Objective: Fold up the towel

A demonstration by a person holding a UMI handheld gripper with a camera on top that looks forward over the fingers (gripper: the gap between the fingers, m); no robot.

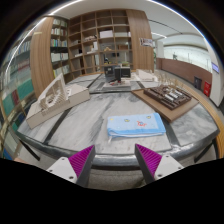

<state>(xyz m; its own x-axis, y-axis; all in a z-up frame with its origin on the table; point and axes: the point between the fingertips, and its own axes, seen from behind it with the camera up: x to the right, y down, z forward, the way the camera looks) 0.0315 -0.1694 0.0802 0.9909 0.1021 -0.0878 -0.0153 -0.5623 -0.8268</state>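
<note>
A light blue towel [136, 124] lies flat on the grey marbled table [80, 125], folded into a small rectangle. It lies beyond my fingers, a little to the right. My gripper [113, 160] is open and empty above the table's near edge. The purple pads [83, 158] stand wide apart with nothing between them.
A wooden tray [170, 98] with dark items sits at the right of the table. An architectural model [57, 98] stands at the left. Further models [117, 74] stand behind. Bookshelves [100, 40] line the back wall.
</note>
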